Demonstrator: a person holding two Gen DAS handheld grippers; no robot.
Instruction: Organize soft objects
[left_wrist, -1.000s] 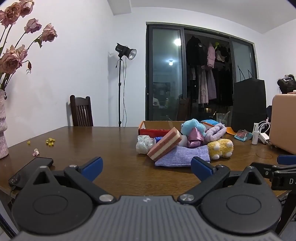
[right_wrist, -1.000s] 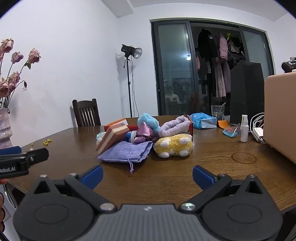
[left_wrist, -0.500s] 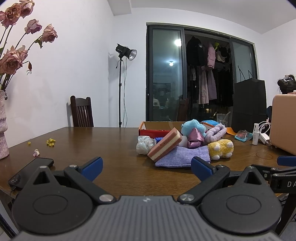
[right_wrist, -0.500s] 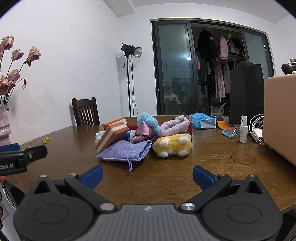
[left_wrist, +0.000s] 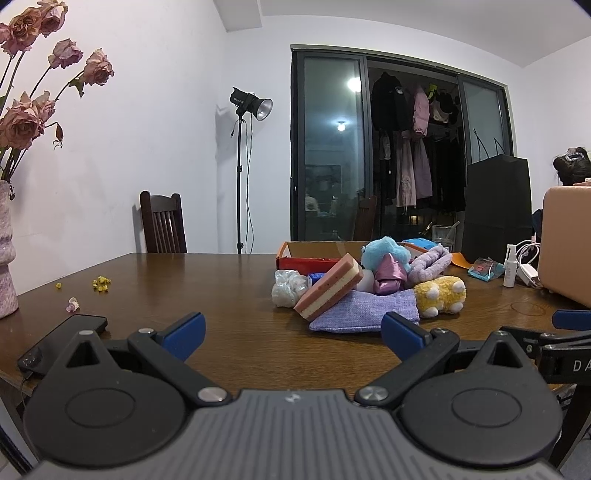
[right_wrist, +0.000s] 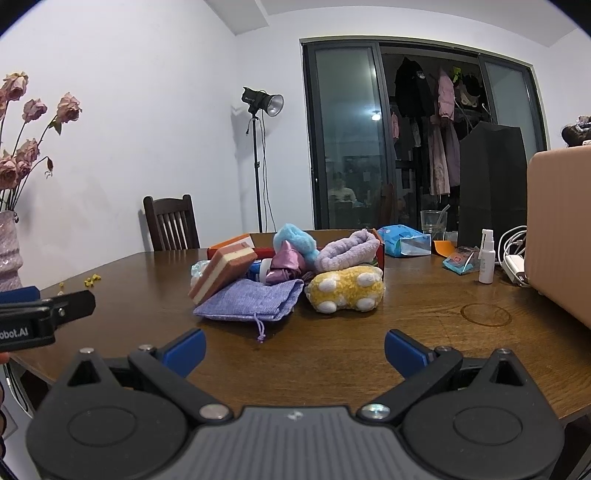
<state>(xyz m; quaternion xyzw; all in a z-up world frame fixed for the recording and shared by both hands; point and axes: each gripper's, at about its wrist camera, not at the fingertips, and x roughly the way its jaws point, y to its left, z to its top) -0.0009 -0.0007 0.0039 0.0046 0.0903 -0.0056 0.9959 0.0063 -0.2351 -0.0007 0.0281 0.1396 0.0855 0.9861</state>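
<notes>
Little has changed over the last second: the table (right_wrist: 424, 332) and its pile (right_wrist: 288, 273) of soft things before the box (left_wrist: 295, 258) sit untouched, while both grippers, left (left_wrist: 291, 328) and right (right_wrist: 293, 345), still hover near, jaws apart and empty, so sorting has not begun.

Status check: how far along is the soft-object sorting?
Nothing looks done yet. The soft items, among them the purple pouch, yellow plush and striped sponge, lie heaped in front of the red box. The left gripper and right gripper are both open, holding nothing, short of the pile. All the sorting remains.
</notes>
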